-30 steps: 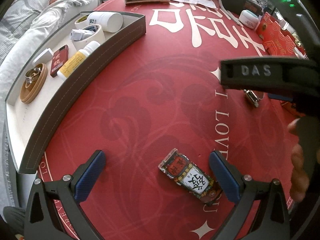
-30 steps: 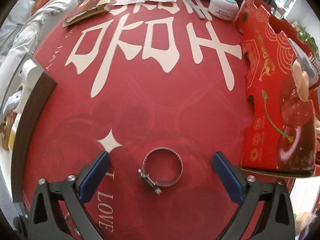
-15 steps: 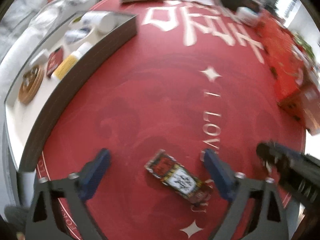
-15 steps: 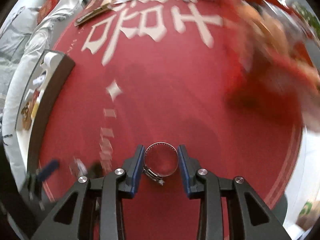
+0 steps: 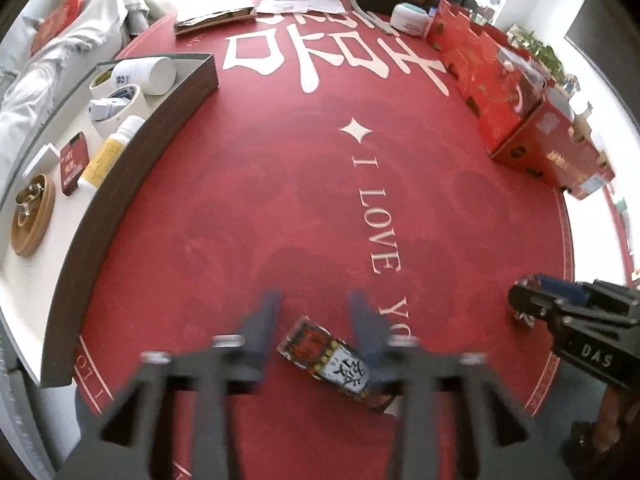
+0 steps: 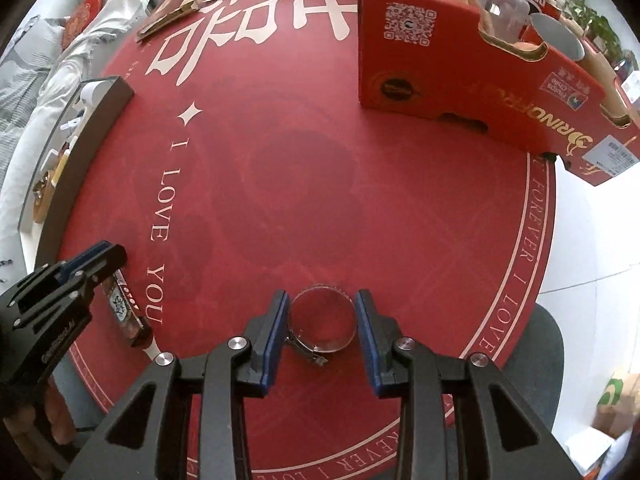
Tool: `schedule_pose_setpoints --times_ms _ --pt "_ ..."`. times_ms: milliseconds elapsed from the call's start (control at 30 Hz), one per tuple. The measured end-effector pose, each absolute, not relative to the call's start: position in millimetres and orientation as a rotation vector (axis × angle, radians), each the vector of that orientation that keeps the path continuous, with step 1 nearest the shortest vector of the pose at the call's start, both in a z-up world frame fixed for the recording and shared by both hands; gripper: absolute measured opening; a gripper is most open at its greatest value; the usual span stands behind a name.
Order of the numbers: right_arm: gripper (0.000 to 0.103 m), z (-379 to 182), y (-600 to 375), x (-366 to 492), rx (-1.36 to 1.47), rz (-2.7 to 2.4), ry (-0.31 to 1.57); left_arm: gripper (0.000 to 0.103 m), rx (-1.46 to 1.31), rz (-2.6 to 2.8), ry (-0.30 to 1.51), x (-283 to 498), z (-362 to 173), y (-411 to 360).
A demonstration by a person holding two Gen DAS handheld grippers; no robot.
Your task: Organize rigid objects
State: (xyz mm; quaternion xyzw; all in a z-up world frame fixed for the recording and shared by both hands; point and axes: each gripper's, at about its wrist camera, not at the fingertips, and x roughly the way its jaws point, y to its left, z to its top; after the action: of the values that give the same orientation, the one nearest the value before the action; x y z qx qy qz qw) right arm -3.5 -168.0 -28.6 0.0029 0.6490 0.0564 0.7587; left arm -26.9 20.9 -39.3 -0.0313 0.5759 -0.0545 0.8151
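Right gripper (image 6: 322, 322) has its blue fingers (image 6: 276, 320) clamped on both sides of the metal hose clamp (image 6: 323, 320), just above the red counter (image 6: 320, 180). Left gripper (image 5: 316, 332) is closing around the little printed box (image 5: 332, 360) lying on the counter, fingers not touching it yet. The tray (image 5: 132, 184) sits off left.

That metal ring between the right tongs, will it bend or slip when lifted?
The metal hose clamp is a thin band, so it probably flexes slightly. The right tongs squeeze its smooth, curved sides, so it might pivot. It looks light.
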Motion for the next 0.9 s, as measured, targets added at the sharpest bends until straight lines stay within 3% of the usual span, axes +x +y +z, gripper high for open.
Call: schedule_pose_setpoints --times_ms 33,100,433,600,700,900 --pt "0.037 -28.5 -168.4 -3.7 0.011 0.129 1.413 0.086 -0.037 -0.082 1.240 -29.8 -41.9 17.3" --pt "0.051 -29.1 -166.8 -4.6 0.036 0.164 1.413 0.086 -0.039 -0.068 1.246 -35.2 -45.3 16.9" --pt "0.051 -26.5 -178.3 -3.6 0.096 0.139 1.417 0.086 -0.170 -0.001 1.374 -37.2 -42.2 22.4" --pt "0.052 -12.5 -200.0 -9.1 0.135 0.168 1.389 0.086 -0.022 -0.064 1.304 -34.3 -37.4 7.8" --pt "0.063 -6.4 -206.7 -11.3 0.151 0.193 1.379 0.087 -0.006 -0.209 1.254 -35.5 -28.5 11.1" --pt "0.063 -1.2 -204.6 -12.0 0.159 0.242 1.358 0.087 0.221 -0.391 1.228 -37.6 -27.4 -5.9"
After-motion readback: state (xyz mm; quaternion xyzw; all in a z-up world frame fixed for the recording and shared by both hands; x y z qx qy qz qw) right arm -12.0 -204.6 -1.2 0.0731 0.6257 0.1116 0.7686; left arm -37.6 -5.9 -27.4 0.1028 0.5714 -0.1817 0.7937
